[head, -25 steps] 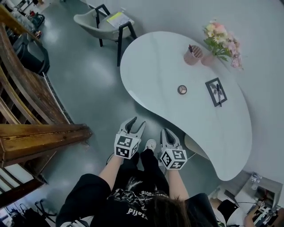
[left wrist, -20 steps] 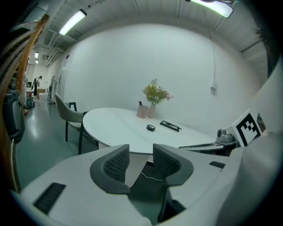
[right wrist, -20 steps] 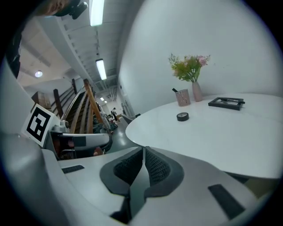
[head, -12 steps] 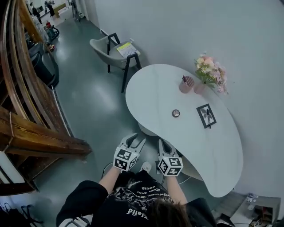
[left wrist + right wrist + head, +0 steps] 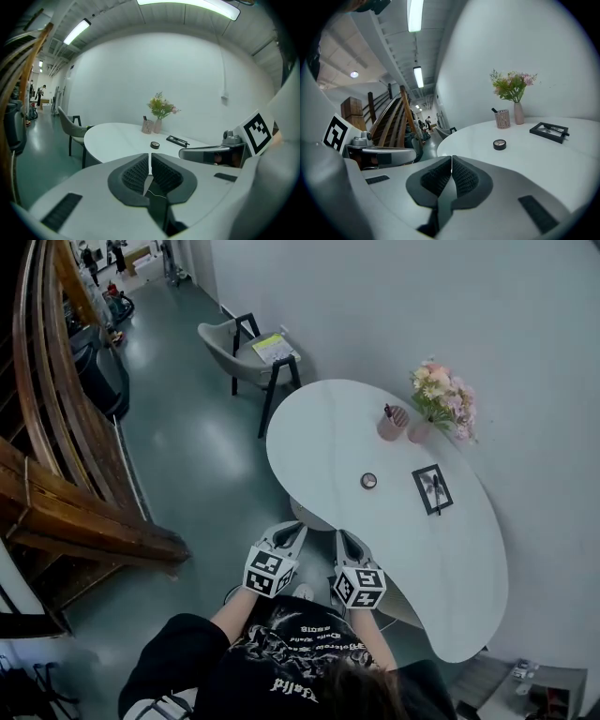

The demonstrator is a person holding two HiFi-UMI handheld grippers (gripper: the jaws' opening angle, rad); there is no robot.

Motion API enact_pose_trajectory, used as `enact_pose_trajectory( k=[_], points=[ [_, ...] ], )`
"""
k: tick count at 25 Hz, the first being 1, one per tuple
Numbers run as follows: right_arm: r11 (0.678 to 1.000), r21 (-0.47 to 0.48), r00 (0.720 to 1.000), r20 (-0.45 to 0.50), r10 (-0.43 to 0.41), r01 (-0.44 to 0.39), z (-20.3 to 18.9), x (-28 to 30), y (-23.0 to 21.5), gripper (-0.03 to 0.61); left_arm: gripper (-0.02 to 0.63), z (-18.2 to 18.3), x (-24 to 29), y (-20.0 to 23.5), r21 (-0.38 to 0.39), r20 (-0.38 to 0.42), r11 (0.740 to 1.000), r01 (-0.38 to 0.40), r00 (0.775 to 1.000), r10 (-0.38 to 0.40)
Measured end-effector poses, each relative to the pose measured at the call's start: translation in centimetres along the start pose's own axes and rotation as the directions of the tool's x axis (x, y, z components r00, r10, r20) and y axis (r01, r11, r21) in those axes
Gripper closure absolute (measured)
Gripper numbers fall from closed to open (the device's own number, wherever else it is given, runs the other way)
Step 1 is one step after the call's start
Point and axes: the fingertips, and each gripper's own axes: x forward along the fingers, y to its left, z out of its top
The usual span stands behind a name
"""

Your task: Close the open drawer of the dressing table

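White and glossy, the kidney-shaped dressing table point(image 5: 328, 442) lies just ahead of us; its drawer we cannot make out beneath the top. Our left gripper point(image 5: 289, 532) has just been closing, jaws now together on nothing; the right gripper point(image 5: 344, 538) is pressed together too, empty, near the table's edge.

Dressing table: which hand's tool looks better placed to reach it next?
Probably the right. The right tool hangs beside the dressing table's near edge; the left tool, whose jaws have just been closing on nothing, sits farther out over the floor.
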Motion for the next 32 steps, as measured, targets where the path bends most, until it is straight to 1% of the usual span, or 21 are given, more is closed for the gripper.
enact_pose_trajectory(
  k=[3, 5, 10, 14, 17, 23, 28, 32],
  points=[
    [1.0, -0.017, 1.0, -0.01, -0.002, 0.002, -0.2, -0.1, -0.5, 0.552, 0.583, 0.2, -0.1, 0.0, -0.042, 0.034, 0.999, -0.009, 0.999, 0.01],
    [0.999, -0.034, 1.0, -0.014, -0.001, 0.001, -0.3, -0.1, -0.6, 0.552, 0.586, 0.5, 0.0, 0.1, -0.054, 0.047, 0.998, -0.018, 0.999, 0.021],
    [0.997, -0.075, 0.999, -0.024, 0.024, -0.026, -0.4, -0.1, -0.4, 0.552, 0.589, 0.5, 0.5, -0.4, -0.039, 0.044, 0.999, -0.02, 0.999, 0.022],
    [0.996, -0.081, 0.999, -0.021, 0.028, -0.03, -0.4, -0.3, -0.6, 0.552, 0.589, 0.3, 0.5, -0.9, -0.054, 0.046, 0.999, -0.008, 0.999, 0.011],
    [0.997, -0.076, 1.0, -0.018, 0.021, -0.022, -0.5, -0.4, -1.2, 0.552, 0.589, 0.1, 0.5, -1.1, -0.046, 0.042, 0.999, -0.01, 0.999, 0.012],
    [0.999, -0.038, 1.0, -0.01, 0.026, -0.026, -1.0, -1.1, -1.5, 0.554, 0.589, -0.5, -0.1, -0.3, -0.057, 0.046, 0.996, -0.071, 0.996, 0.074],
    [0.998, -0.059, 1.0, -0.001, 0.025, -0.025, -1.0, -1.5, -1.4, 0.554, 0.589, -0.7, -0.3, -1.1, -0.038, 0.048, 0.998, -0.056, 0.997, 0.058],
    [0.996, -0.085, 0.999, 0.016, 0.038, -0.036, -0.8, -1.8, -0.4, 0.554, 0.589, -0.6, -0.9, -1.5, -0.046, 0.063, 0.998, -0.047, 0.997, 0.05]
  ],
)
